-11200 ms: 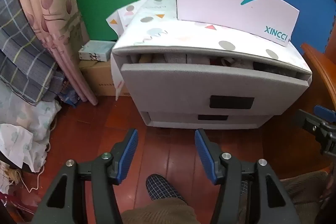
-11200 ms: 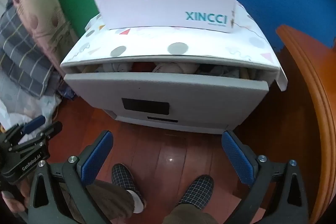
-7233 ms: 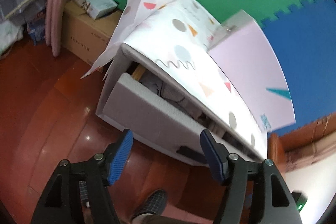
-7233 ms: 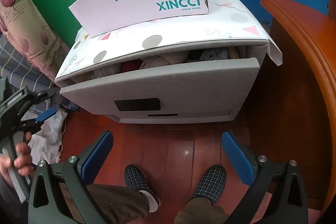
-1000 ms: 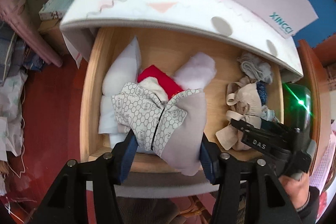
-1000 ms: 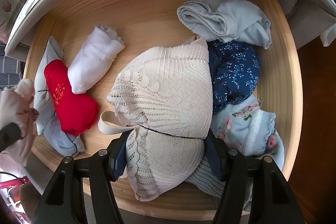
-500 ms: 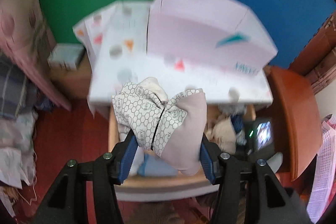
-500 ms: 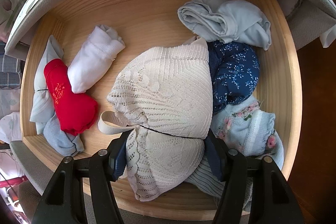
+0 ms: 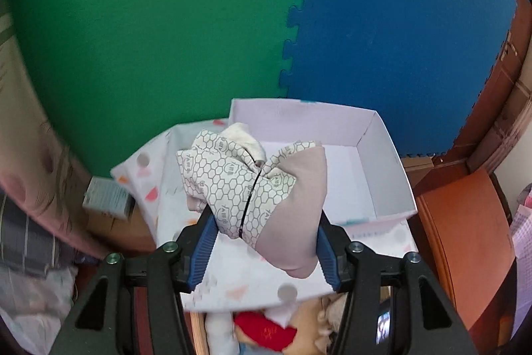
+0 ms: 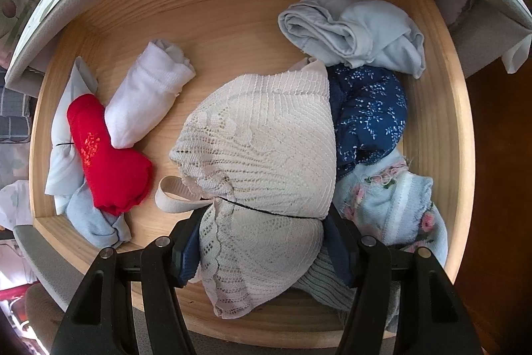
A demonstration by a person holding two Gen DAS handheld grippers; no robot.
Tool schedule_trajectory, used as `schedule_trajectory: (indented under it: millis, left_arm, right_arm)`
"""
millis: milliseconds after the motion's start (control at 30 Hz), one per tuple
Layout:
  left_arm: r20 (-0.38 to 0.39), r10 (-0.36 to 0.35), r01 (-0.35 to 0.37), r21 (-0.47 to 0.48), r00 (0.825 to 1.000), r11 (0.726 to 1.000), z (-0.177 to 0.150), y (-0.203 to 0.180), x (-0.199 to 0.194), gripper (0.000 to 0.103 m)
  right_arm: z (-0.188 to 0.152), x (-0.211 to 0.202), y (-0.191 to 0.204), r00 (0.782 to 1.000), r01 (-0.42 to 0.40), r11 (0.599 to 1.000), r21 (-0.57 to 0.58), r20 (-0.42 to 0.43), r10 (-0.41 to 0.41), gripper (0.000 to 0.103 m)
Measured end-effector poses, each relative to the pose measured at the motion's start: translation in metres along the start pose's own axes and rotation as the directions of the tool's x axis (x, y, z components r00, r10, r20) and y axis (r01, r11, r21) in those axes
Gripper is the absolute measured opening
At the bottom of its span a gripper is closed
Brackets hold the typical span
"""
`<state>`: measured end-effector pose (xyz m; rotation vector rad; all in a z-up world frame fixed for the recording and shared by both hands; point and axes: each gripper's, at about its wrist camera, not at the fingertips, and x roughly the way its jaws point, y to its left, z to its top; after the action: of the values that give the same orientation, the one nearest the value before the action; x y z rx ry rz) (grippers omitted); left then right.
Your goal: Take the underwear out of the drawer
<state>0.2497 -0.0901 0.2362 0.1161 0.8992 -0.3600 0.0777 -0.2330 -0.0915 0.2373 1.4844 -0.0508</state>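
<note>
Up out of the drawer [image 10: 429, 108] went the left gripper [image 9: 262, 242], squeezing soft patterned underwear [image 9: 256, 185] above the white box [image 9: 382, 162]. Right gripper [image 10: 262, 248] pinches squishy lace underwear [image 10: 266, 148] mid-bundle, inside the drawer.

Black tool [image 9: 262, 247], blue pads [image 9: 202, 250]

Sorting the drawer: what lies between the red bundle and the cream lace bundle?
In the right wrist view, bare wooden drawer floor separates the red bundle from the cream lace bundle.

Honeycomb-print and mauve underwear [image 9: 266, 188]; cream lace bundle [image 10: 266, 162], red roll [image 10: 106, 152], navy floral piece [image 10: 369, 112]; green-and-blue wall mats [image 9: 199, 22].
</note>
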Motion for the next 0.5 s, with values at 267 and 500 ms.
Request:
schedule_trajectory:
  millis: [267,500]
  left_arm:
    - [-0.064,-0.005,0.006,0.008,0.998,1.000,0.028,-0.009,0.074,0.056]
    - [-0.130,0.022,-0.018,0.034,0.991,0.999,0.016,-0.016,0.129,0.056]
  right_arm:
    - [-0.001,0.000,0.001,1.000,-0.001,1.000,0.004,0.000,0.001,0.060]
    - [0.000,0.002,0.003,1.000,0.001,1.000,0.004,-0.002,-0.001,0.060]
